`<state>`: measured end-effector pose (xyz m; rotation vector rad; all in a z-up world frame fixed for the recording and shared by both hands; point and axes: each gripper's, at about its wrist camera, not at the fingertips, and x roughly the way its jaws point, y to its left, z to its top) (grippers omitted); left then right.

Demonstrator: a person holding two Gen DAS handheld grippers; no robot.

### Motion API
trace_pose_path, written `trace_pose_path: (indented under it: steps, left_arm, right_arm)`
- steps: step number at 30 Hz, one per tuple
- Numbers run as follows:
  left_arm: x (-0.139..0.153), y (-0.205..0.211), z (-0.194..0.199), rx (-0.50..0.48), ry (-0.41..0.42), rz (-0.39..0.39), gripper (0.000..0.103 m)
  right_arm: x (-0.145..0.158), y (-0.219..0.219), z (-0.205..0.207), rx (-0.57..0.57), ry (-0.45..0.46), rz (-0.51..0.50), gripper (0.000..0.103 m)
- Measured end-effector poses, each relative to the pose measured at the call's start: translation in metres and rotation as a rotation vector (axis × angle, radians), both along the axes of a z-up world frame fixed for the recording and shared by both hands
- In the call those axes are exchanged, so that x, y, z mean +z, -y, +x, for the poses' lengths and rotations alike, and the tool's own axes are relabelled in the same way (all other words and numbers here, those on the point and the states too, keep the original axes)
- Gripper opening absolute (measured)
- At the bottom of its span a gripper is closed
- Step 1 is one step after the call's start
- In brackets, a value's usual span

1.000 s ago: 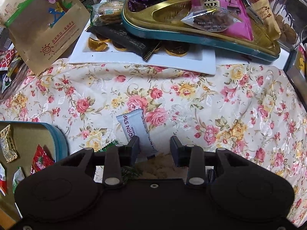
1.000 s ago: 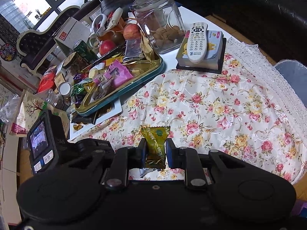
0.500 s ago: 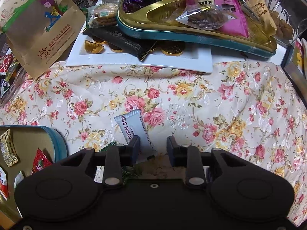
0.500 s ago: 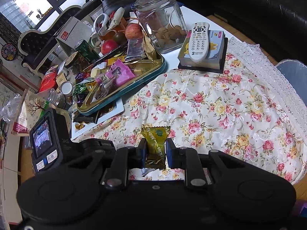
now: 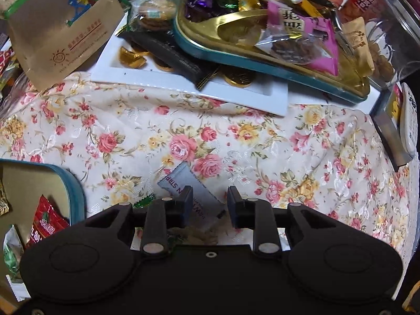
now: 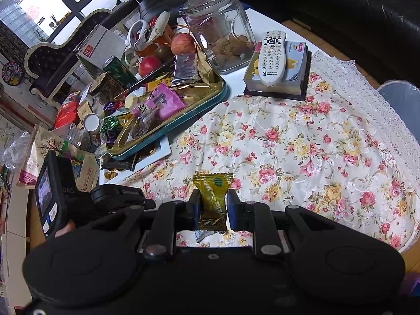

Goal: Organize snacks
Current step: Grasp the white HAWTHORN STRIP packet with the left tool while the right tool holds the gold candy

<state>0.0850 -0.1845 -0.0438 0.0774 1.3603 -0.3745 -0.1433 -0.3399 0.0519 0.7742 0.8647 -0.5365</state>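
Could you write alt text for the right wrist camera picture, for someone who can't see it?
A handheld black right gripper pinches a gold-wrapped candy above a rose-patterned tablecloth. Behind it sit a gold tray heaped with snacks, a glass jar and a white remote control.

Snack bar's (image 5: 183, 183) lower end behind tool (image 5: 208, 202)

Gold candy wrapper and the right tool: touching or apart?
Touching. The right wrist view shows the right tool with both fingers pressed against the gold candy wrapper.
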Motion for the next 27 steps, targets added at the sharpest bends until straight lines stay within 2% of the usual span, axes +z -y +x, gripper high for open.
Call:
trace_pose_path:
  steps: [5,11,14,16,19,27]
  left_arm:
    - [-0.007,-0.002,-0.002,0.026,-0.023,0.02,0.037]
    - [-0.005,0.011,-0.01,-0.027,-0.006,0.02,0.037]
    - [-0.003,0.016,-0.012,-0.066,-0.012,-0.005,0.037]
    - [0.004,0.007,-0.012,-0.035,-0.01,-0.026,0.037]
    - [0.007,-0.007,-0.007,0.029,-0.006,-0.014,0.037]
    - [-0.015,-0.012,0.002,0.094,-0.103,-0.004,0.037]
  right_arm:
    - [0.002,-0.001,0.0,-0.005,0.009,0.001,0.023]
    - [0.001,-0.002,0.001,-0.001,0.005,-0.002,0.023]
    - [0.0,-0.003,0.001,-0.001,0.0,-0.007,0.023]
    - [0.0,-0.003,0.001,-0.004,-0.001,-0.006,0.023]
    - [0.002,-0.001,0.0,-0.014,0.007,0.0,0.023]
    - [0.005,-0.004,0.001,-0.003,0.019,0.004,0.023]
